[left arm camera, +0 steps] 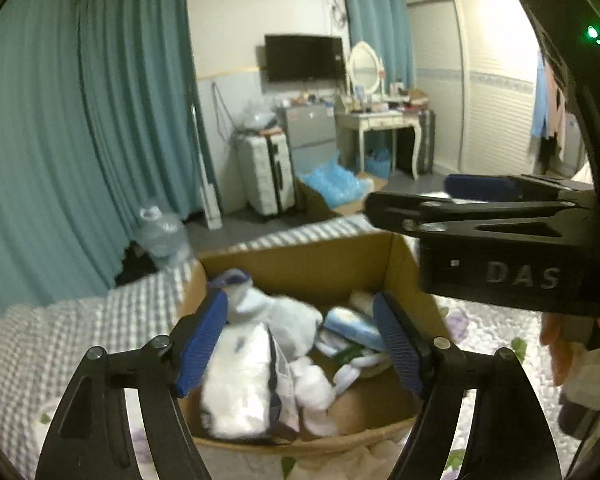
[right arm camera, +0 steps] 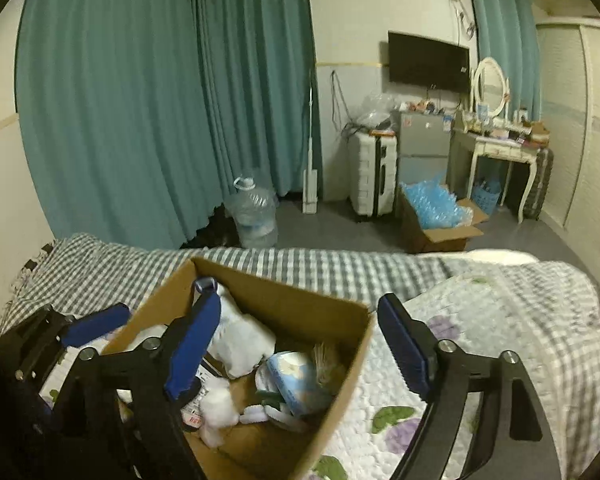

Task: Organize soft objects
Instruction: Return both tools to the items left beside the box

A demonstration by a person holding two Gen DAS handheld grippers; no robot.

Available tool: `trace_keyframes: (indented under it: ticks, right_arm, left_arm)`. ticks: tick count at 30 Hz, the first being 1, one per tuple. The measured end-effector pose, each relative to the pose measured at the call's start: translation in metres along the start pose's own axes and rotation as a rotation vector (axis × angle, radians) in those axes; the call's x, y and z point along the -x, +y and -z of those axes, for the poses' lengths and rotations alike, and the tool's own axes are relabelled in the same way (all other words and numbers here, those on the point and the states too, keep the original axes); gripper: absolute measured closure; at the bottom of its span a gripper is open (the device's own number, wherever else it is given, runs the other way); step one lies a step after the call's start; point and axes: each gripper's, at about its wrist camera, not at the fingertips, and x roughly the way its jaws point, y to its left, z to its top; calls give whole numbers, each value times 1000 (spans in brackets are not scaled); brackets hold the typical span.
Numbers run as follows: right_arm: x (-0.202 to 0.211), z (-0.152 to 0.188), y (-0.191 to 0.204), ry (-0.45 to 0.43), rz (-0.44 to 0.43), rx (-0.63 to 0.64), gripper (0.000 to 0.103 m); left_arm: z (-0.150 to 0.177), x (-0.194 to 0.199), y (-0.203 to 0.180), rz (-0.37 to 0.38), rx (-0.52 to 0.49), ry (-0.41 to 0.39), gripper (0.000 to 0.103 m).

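Note:
An open cardboard box [left arm camera: 300, 258] sits on the bed and holds several soft things: a white plastic-wrapped pack [left arm camera: 240, 384], a white plush toy [left arm camera: 314, 392], a pale blue cloth [left arm camera: 284, 312] and a blue tissue pack [left arm camera: 354, 326]. My left gripper [left arm camera: 300, 344] is open and empty, its blue pads above the box. My right gripper [right arm camera: 300, 348] is open and empty over the box's right rim [right arm camera: 340, 384]. The box's plush [right arm camera: 220, 410] and tissue pack [right arm camera: 296, 380] show in the right wrist view. The right gripper's body [left arm camera: 500, 232] crosses the left wrist view.
The bed has a grey checked sheet [right arm camera: 340, 272] and a floral quilt [right arm camera: 480, 340]. Beyond it stand teal curtains [right arm camera: 160, 100], a water jug [right arm camera: 256, 212], a white suitcase [right arm camera: 372, 176], a floor box of blue plastic [right arm camera: 436, 208] and a dressing table [right arm camera: 496, 148].

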Motion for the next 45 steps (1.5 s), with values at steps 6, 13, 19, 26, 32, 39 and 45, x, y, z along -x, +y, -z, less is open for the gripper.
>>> trace_keyframes:
  ticks: [6, 13, 19, 26, 32, 39, 45]
  right_arm:
    - [82, -25, 4, -88, 35, 22, 12]
    - [176, -37, 27, -176, 91, 96, 6]
    - [227, -17, 49, -195, 101, 117, 3]
    - [228, 35, 53, -172, 6, 83, 3]
    - [174, 86, 47, -56, -20, 79, 3]
    - [86, 145, 44, 93, -28, 94, 3]
    - [26, 185, 33, 267, -89, 69, 18]
  left_arm:
    - [-26, 79, 7, -8, -4, -129, 27]
    - [-47, 174, 18, -61, -13, -261, 24]
    - [-33, 228, 18, -125, 4, -294, 23]
    - [13, 207, 30, -80, 79, -199, 23]
    - [62, 158, 25, -82, 87, -102, 23]
    - [105, 95, 19, -69, 115, 42, 23]
    - [135, 56, 21, -78, 121, 145, 23]
